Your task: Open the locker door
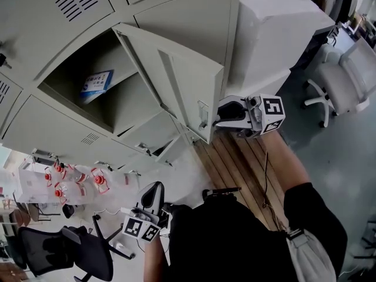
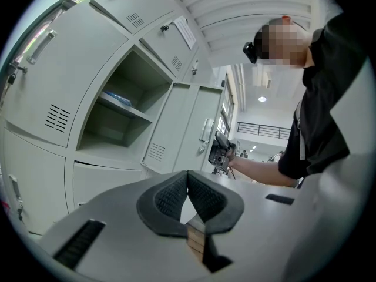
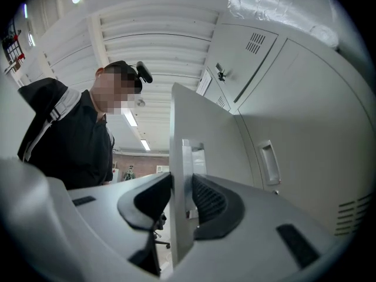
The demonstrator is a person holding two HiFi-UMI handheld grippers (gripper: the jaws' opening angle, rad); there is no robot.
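Note:
The grey locker door [image 1: 176, 81] stands swung well out from its open compartment [image 1: 70, 81], where a blue-and-white packet [image 1: 97, 86] lies on the shelf. My right gripper [image 1: 216, 117] is at the door's free edge, beside the latch plate [image 1: 202, 115]. In the right gripper view that edge [image 3: 179, 157] runs up between the two pads, which press on it from both sides at my right gripper [image 3: 182, 195]. My left gripper [image 1: 154, 190] hangs low and away from the lockers. Its pads meet at the tips with nothing between them [image 2: 188, 175]. The left gripper view also shows the door [image 2: 176, 128].
Closed lockers [image 1: 176, 10] surround the open one. A large white box [image 1: 276, 28] stands right of the lockers, with a white office chair [image 1: 343, 81] beyond. Wooden slats [image 1: 241, 169] lie below the door. A black chair [image 1: 64, 251] and red-capped bottles [image 1: 64, 181] are at lower left.

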